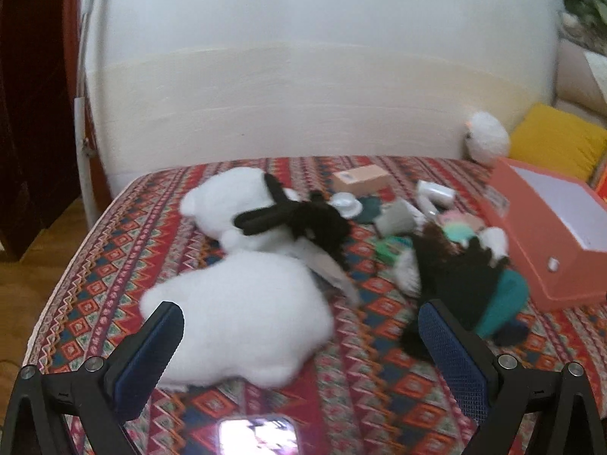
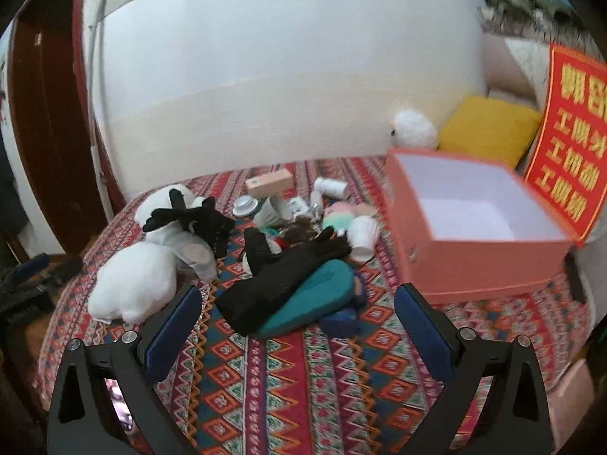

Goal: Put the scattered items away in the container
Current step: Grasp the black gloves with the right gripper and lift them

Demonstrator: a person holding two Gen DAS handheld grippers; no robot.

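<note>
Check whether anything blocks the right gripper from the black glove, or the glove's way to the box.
Nothing visible does. The right gripper is open above bare cloth, with the black glove just ahead. The box stands open to the glove's right, nothing between them.

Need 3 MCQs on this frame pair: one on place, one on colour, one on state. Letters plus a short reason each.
1. Where does the box sit relative to the pile of scattered items?
A. to its right
B. to its left
C. underneath it

2. What colour is the box's outside?
A. blue
B. salmon-orange
C. black

3. What state is the right gripper in?
A. shut on a glove
B. shut on nothing
C. open, holding nothing

Answers:
1 A: in the right wrist view the box stands right of the black glove and the white plush.
2 B: its walls are salmon-orange, its inside white.
3 C: its fingers stand wide apart over the patterned cloth, nothing between them.
</note>
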